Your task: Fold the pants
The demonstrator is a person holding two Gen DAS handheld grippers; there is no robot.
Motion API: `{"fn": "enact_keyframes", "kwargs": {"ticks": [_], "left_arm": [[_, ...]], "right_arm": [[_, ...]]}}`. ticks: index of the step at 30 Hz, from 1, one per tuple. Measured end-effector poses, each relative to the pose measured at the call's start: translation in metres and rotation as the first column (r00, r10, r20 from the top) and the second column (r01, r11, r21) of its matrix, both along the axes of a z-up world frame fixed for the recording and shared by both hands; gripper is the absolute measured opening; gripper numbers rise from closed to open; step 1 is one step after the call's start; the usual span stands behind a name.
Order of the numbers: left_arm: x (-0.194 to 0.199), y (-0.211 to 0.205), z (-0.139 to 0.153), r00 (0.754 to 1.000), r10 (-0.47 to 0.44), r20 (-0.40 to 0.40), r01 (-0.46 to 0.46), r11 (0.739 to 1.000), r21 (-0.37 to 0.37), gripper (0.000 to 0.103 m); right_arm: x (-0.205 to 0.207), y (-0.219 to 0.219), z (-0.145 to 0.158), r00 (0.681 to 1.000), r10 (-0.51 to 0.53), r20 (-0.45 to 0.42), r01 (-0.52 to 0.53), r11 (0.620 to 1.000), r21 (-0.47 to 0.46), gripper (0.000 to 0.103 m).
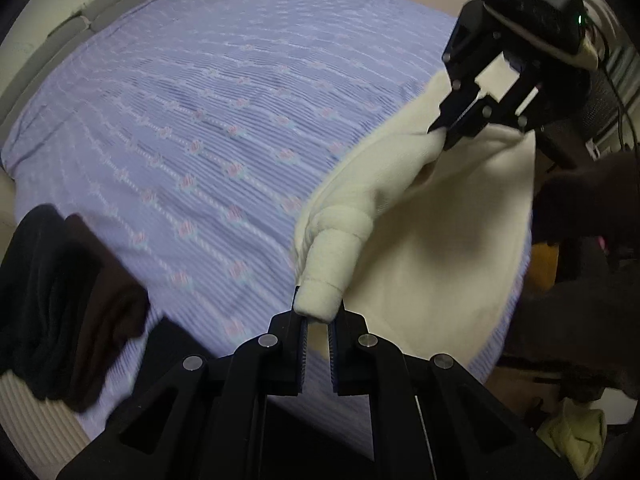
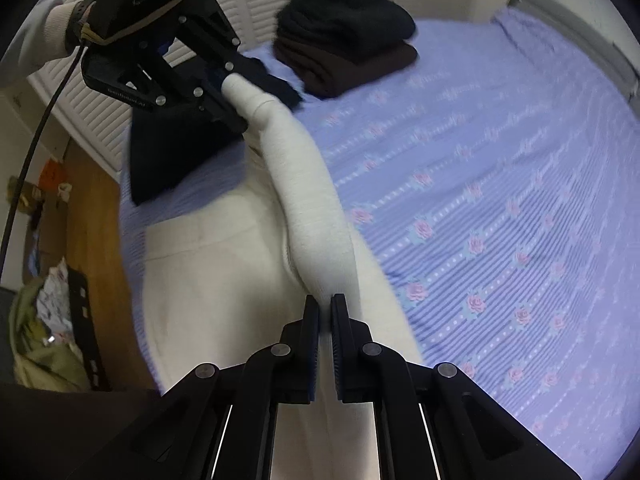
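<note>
My left gripper [image 1: 318,316] is pinched tight on the ribbed cuff end of the cream pants [image 1: 432,248], the cuff poking up from between my pads at twelve o'clock. My right gripper [image 2: 325,308] is likewise clamped narrow on a fold of the same cloth, right at its tips.

From my right jaws the lifted leg runs as a taut tube toward eleven o'clock, ending at my left gripper's tips. From my left jaws it runs toward two o'clock to my right gripper. So the long axis of the raised leg lies straight between my two hands, and each hand owns one end; neither is nearer the middle.

Below that span, the rest of the pants lies spread on the purple flowered bedspread [image 2: 500,184], near the bed's edge. I judge the next move turns on carrying both ends together across this axis.

Farther off, a stack of dark folded clothes [image 2: 344,44] sits well apart.
</note>
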State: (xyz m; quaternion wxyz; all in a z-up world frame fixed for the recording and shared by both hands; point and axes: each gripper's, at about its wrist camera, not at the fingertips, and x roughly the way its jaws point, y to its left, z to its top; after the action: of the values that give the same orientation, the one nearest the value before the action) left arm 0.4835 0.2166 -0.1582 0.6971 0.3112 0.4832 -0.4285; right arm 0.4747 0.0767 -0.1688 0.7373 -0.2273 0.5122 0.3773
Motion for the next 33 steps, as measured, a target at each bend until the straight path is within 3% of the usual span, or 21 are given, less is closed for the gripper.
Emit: {"fn": "enact_keyframes", "kwargs": {"ticks": [6, 11, 15, 23, 25, 28, 32, 33], "left_arm": [[-0.050, 0.029, -0.010, 1.000, 0.005, 0.007, -0.006, 1.000, 0.027, 0.010], [-0.086, 0.045, -0.039, 1.000, -0.004, 0.017, 0.003, 0.996, 0.094, 0.005], [-0.097, 0.054, -0.062, 1.000, 0.029, 0.005, -0.029, 0.995, 0.100, 0.005], [-0.101, 0.049, -0.068, 0.992, 0.129, -0.013, -0.129, 0.992, -0.002, 0.005], [-0.102, 0.046, -0.074, 0.988, 0.153, -0.035, -0.153, 0.988, -0.021, 0.005], [-0.104, 0.043, -0.082, 0.982, 0.182, -0.043, -0.183, 0.983, -0.026, 0.005], [-0.108, 0.043, -0.071, 0.962, 0.274, -0.014, -0.274, 0.960, -0.054, 0.006], [-0.110, 0.043, -0.066, 0.954, 0.299, 0.005, -0.298, 0.952, -0.063, 0.008]], "right_arm": [[-0.071, 0.031, 0.004, 0.996, 0.085, -0.005, -0.085, 0.996, -0.001, 0.007], [-0.110, 0.052, -0.020, 0.990, 0.129, -0.052, -0.130, 0.991, -0.015, 0.007], [-0.115, 0.058, -0.043, 0.991, 0.118, -0.067, -0.120, 0.993, -0.025, 0.007], [-0.138, 0.075, -0.092, 0.973, 0.203, -0.108, -0.211, 0.976, -0.062, 0.007], [-0.146, 0.082, -0.098, 0.963, 0.234, -0.132, -0.241, 0.970, -0.040, 0.002], [-0.166, 0.096, -0.102, 0.947, 0.310, -0.084, -0.315, 0.947, -0.057, 0.002], [-0.160, 0.082, -0.088, 0.979, 0.204, 0.005, -0.204, 0.978, -0.039, 0.003], [-0.158, 0.074, -0.083, 0.986, 0.164, 0.037, -0.162, 0.985, -0.053, 0.007]]}}
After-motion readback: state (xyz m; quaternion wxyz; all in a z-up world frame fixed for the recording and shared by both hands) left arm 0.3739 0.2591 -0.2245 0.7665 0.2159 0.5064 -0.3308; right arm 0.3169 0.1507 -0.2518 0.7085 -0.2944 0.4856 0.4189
